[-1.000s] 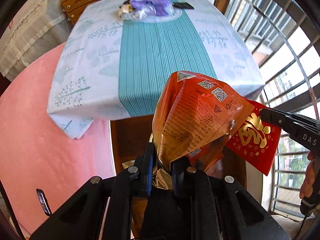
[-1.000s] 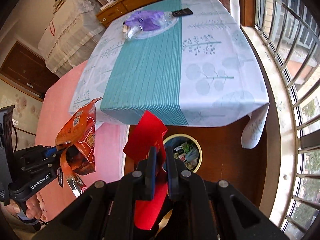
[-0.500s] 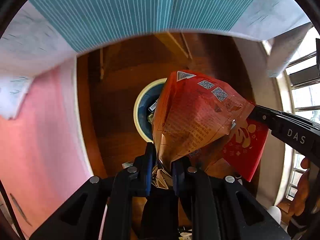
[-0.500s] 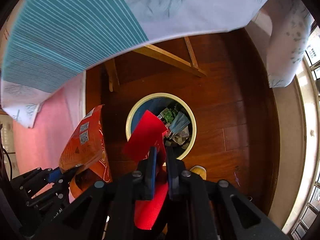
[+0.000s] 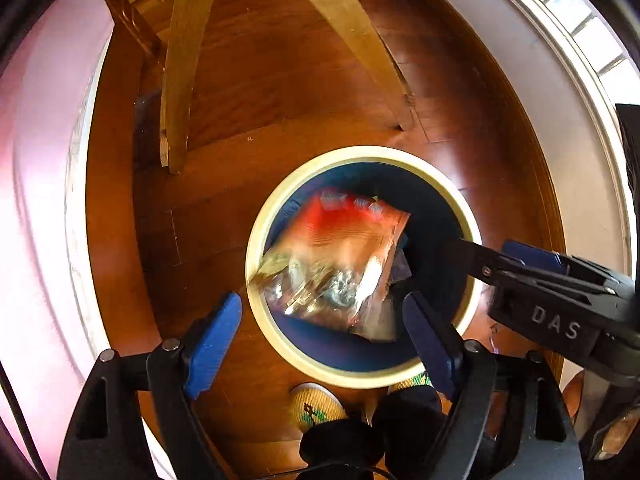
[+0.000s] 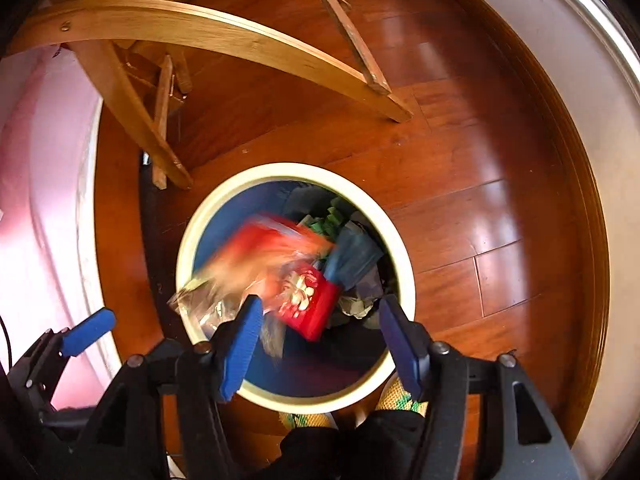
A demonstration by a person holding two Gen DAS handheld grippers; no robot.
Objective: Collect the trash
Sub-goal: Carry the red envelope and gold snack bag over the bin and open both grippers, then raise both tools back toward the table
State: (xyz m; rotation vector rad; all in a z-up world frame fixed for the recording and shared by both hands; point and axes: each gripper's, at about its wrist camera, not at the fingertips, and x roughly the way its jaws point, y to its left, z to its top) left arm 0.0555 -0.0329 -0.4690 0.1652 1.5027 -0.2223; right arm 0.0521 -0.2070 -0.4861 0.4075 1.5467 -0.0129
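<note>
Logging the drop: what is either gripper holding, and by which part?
Nothing: both sets of jaws are opening, the orange foil snack bag and red paper envelope blurred over the cream-rimmed bin.

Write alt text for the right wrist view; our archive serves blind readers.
An orange snack bag and red packet drop, blurred, into a cream-rimmed trash bin on a wooden floor, below the opening right gripper.
</note>
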